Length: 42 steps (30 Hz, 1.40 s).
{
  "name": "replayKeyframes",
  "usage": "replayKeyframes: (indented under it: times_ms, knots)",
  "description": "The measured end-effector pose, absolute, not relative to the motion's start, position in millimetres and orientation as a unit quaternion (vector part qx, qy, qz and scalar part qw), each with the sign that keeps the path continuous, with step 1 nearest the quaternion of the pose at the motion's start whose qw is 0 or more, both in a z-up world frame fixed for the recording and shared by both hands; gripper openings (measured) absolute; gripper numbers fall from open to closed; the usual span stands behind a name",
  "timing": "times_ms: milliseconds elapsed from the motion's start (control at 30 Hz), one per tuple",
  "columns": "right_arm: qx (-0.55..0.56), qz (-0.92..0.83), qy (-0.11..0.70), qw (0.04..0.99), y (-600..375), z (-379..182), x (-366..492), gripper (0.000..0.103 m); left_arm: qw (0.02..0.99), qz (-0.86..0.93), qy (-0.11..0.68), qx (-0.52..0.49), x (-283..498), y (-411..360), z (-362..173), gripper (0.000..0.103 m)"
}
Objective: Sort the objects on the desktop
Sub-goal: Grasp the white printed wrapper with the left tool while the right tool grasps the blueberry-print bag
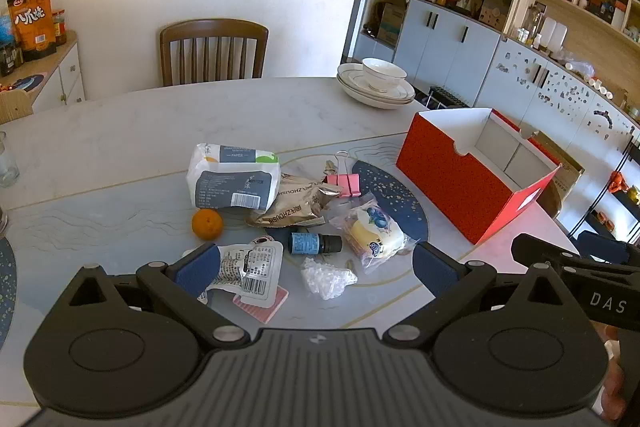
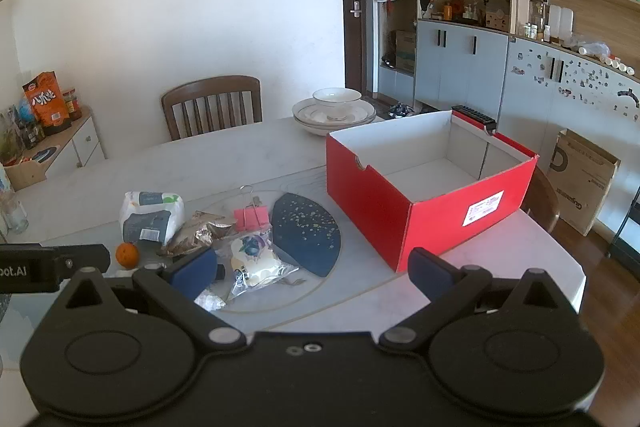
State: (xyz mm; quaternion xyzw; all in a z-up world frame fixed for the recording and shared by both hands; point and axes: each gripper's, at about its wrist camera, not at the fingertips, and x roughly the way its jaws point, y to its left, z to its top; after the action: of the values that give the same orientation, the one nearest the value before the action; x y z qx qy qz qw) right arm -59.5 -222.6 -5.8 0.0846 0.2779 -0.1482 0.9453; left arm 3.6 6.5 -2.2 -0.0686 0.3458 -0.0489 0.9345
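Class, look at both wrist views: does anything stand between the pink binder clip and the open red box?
Nothing visible does. The pink binder clip lies left of the red box, with only flat table and its dark blue pattern between them. The box is open and looks empty.

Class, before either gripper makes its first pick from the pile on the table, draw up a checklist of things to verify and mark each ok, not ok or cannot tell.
1. Left gripper open and holding nothing: ok.
2. Right gripper open and holding nothing: ok.
3. Red box open on top, floor bare where visible: ok.
4. Orange clear of the pile for a clean grip: ok.
5. Small bottle lying on its side, may roll: not ok.
6. Box far compartment contents: cannot tell.
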Motion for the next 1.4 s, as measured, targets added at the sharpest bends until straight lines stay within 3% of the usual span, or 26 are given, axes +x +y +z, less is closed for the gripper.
replayKeyframes:
  times_ms: [600, 933, 1400]
  knots:
    - [0.076, -0.122, 0.302, 0.942, -224.9, -21.0, -37.1, 0.102, 0.932, -0.046, 0.353, -0.071, 18.3, 17.0, -16.4, 0.103]
    - [0.073, -0.103, 0.320, 0.939, -235.2, -40.2, 3.1, 0.102, 0.933, -0.064, 0.355, 0.011, 38.3, 30.8, -57.3, 0.103]
    - [0.056, -0.086, 0.358, 0.928, -231.2, -74.6, 58.2, 0.099, 0.919, -0.105, 0.377, 0.042, 58.9, 14.4, -91.6, 0.103]
